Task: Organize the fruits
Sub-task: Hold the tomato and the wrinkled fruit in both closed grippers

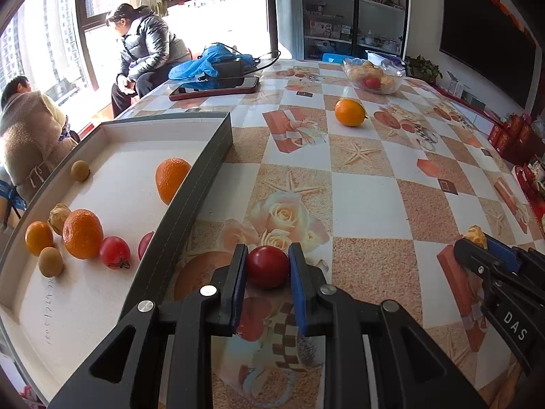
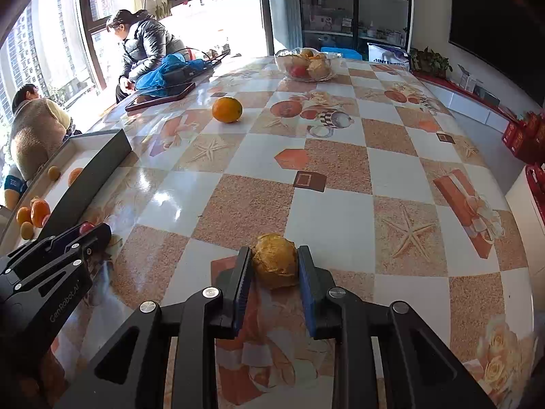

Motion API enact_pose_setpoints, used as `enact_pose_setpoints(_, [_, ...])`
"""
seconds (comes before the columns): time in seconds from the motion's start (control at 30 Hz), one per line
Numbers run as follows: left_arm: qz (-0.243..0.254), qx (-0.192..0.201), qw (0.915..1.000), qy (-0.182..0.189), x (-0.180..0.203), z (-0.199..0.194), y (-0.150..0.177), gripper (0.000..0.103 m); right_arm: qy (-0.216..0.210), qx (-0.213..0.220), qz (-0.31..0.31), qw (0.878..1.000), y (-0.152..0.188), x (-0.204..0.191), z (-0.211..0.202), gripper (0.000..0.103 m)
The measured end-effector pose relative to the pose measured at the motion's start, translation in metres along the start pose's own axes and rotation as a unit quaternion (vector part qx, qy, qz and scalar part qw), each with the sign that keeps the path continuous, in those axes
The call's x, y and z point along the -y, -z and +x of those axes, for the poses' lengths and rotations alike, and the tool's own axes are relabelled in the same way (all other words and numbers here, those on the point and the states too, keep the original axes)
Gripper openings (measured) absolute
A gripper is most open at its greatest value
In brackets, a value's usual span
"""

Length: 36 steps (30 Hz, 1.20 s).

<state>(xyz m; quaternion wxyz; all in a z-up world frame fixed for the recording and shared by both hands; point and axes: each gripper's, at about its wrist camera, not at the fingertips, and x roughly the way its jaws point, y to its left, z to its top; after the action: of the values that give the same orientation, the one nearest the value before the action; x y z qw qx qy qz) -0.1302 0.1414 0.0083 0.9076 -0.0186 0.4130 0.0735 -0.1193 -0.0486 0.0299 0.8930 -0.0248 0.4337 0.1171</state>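
My left gripper [image 1: 267, 267] is shut on a small red fruit [image 1: 267, 271], just right of the grey box's wall [image 1: 190, 204]. Inside that white-lined box lie several fruits: two oranges [image 1: 82, 233], a red fruit [image 1: 114, 251], small brown ones [image 1: 50, 261]. My right gripper [image 2: 274, 266] is shut on a wrinkled yellow-brown fruit [image 2: 275, 260] above the patterned table; it also shows at the right edge of the left wrist view [image 1: 477, 238]. A lone orange [image 1: 350, 112] rests further back on the table. In the right wrist view, the left gripper [image 2: 92, 231] sits by the box.
A glass bowl [image 1: 374, 76] of fruit stands at the table's far end. A dark tablet [image 1: 214, 89] and blue cloth [image 1: 211, 63] lie at the back left. Two people sit by the window beyond the table. Red boxes [image 1: 511, 136] stand off the right edge.
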Motion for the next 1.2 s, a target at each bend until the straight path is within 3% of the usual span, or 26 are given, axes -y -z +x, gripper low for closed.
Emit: enact_pose_setpoints(1.2, [0.003,0.004,1.0,-0.003,0.0002,-0.0017,0.0022,0.026,0.001,0.001,-0.001,1.0,0.0025,0.0002,-0.0009,0.028])
